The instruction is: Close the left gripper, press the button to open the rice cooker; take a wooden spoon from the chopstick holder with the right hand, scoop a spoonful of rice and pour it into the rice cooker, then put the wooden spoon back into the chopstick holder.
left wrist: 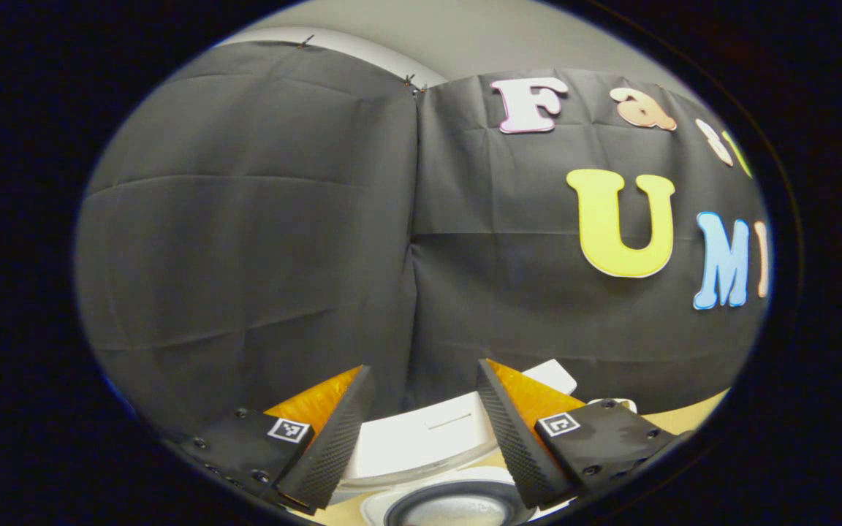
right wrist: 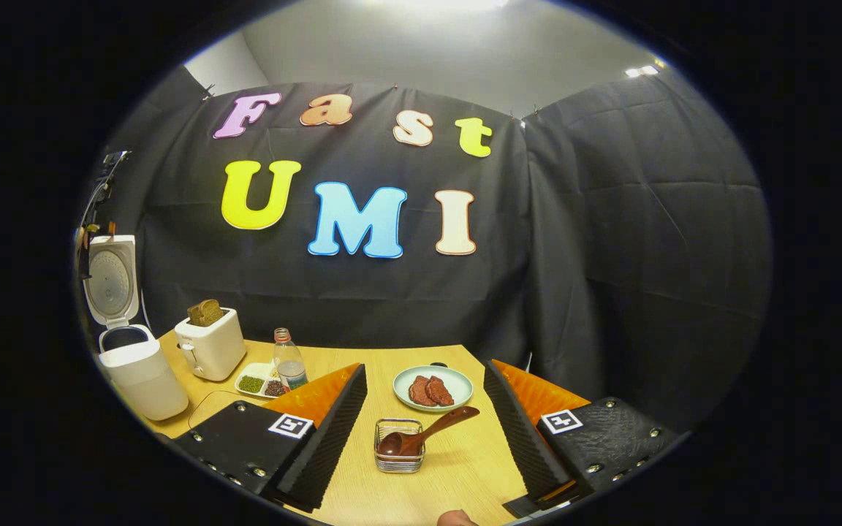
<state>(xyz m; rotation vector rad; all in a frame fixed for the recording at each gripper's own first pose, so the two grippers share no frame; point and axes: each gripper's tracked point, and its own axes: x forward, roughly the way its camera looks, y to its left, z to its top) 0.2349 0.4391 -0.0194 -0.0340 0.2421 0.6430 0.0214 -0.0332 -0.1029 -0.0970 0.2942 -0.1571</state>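
Left gripper view, gripper: the left gripper [left wrist: 421,431] points at the black cloth wall [left wrist: 260,241], its jaws standing wide apart with nothing between them
Left gripper view, cooker: the white plastic rice cooker [left wrist: 428,438] sits low between the fingers, its raised lid just beyond them and the dark round inner pot [left wrist: 457,511] at the bottom edge; no finger touches it
Left gripper view, table: a strip of the light wooden table [left wrist: 691,416] shows at lower right

Right gripper view, gripper: the right gripper [right wrist: 425,431] hangs above the table, jaws wide and holding nothing
Right gripper view, spoon: the dark brown wooden spoon [right wrist: 428,435] lies tilted in the small square wire-mesh chopstick holder [right wrist: 399,456], bowl down inside, handle leaning out to the right; holder stands between the fingers, apart from both
Right gripper view, plate: a pale green round plate [right wrist: 433,387] with reddish slices sits just beyond the holder
Right gripper view, left side: the cooker stands open at far left, lid upright; beside it a white toaster [right wrist: 210,343] with bread, then a clear plastic bottle [right wrist: 289,361] and a white divided tray [right wrist: 256,381] of grains
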